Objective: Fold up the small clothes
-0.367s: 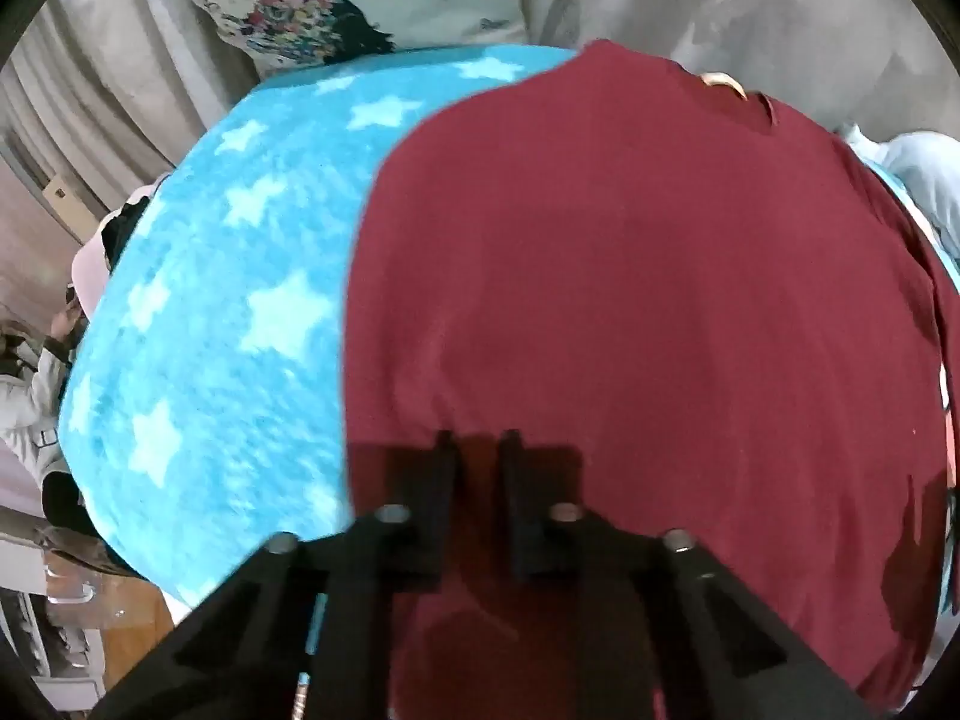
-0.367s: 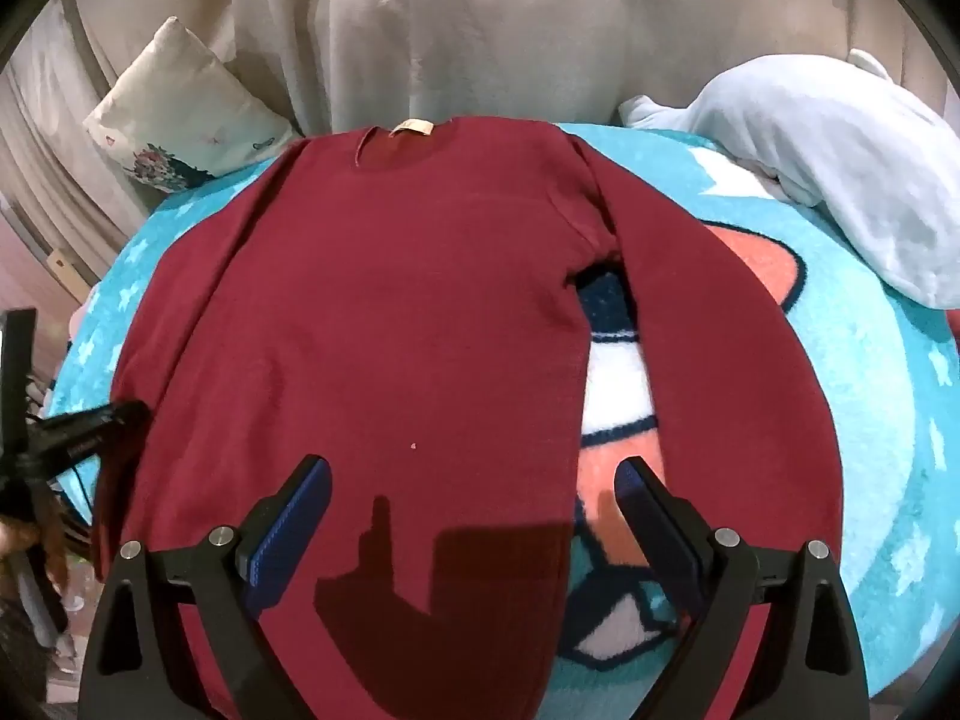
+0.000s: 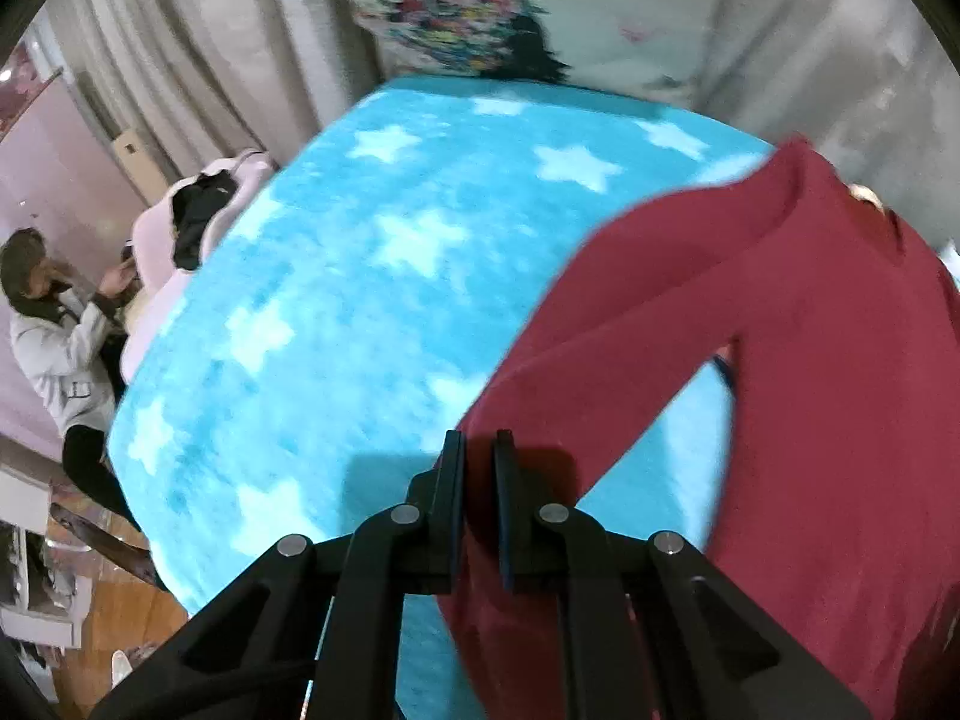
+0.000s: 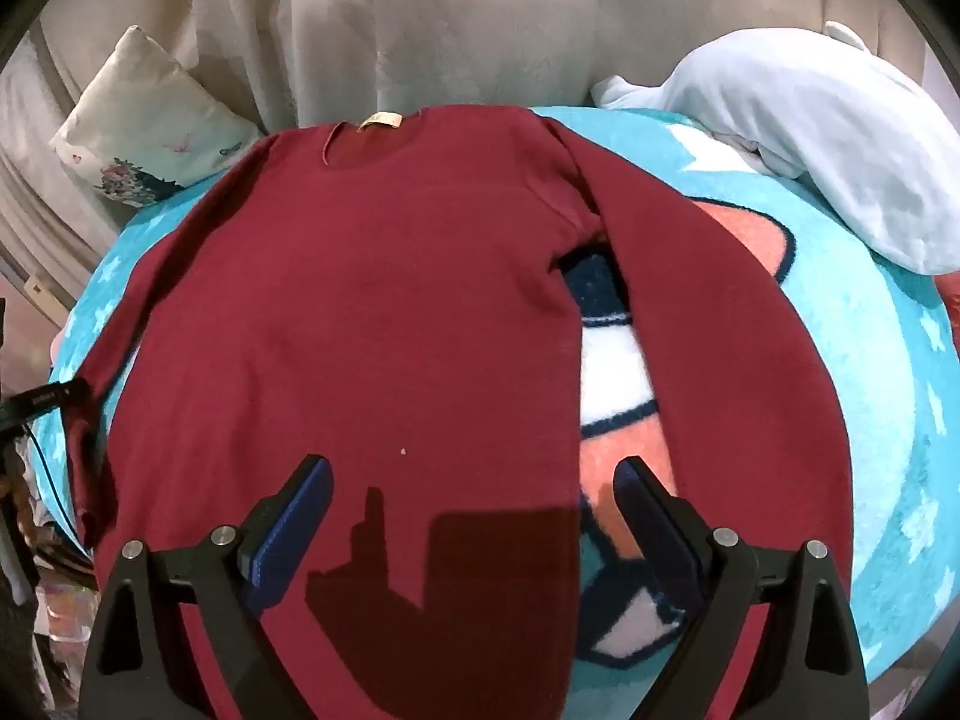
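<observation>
Landmark: the maroon sweater [image 4: 360,312], spread flat on the star blanket [image 3: 336,300]. At its left edge, my left gripper [image 3: 478,450] is pinched tight on the left sleeve [image 3: 600,324], lifting it, probably to fold it inward. Over the hem, my right gripper [image 4: 474,480] hangs spread wide, holding nothing, ready to assist.

A bed under a bright blue star-printed blanket [image 4: 888,396] carried everything. A dark red long-sleeved top [image 4: 372,312] lay spread flat across its middle, collar toward twelve o'clock. A pale blue garment [image 4: 810,138] was heaped at two o'clock, a floral pillow [image 4: 144,138] at ten.
</observation>
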A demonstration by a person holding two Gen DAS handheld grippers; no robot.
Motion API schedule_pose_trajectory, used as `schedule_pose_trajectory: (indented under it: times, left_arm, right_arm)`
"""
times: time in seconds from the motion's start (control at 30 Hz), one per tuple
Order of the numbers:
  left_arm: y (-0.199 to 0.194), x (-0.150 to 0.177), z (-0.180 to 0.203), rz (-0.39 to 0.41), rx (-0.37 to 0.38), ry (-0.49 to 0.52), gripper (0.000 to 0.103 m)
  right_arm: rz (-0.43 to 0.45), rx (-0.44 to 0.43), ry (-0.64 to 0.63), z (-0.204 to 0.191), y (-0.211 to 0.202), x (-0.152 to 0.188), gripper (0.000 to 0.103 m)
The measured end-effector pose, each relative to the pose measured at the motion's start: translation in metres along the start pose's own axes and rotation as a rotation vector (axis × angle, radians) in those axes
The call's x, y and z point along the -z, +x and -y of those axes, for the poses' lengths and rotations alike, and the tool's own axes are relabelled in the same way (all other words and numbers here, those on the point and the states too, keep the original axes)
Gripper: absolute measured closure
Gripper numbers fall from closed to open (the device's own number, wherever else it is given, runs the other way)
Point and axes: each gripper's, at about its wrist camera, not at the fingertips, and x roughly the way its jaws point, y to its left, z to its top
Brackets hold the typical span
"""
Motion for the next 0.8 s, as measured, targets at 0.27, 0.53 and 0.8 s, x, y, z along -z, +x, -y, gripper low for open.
schedule_pose_trajectory:
  times: [0.27,0.53,0.8]
  left_arm:
    - [-0.011,0.000,-0.017,-0.028,0.043,-0.030,0.083]
    - [-0.052,0.008,-0.032,0.052,0.092,-0.095,0.068]
    - [-0.083,0.018,-0.008,0.078,0.169,-0.096,0.060]
  right_arm:
    - [-0.014,0.044,0.055,0.017,0.001,-0.009,0.006]
    - [0.044,0.197,0.170,0.095,-0.025,-0.012,0.006]
    - [-0.068,0.200,-0.087,0.104,-0.045,0.050,0.006]
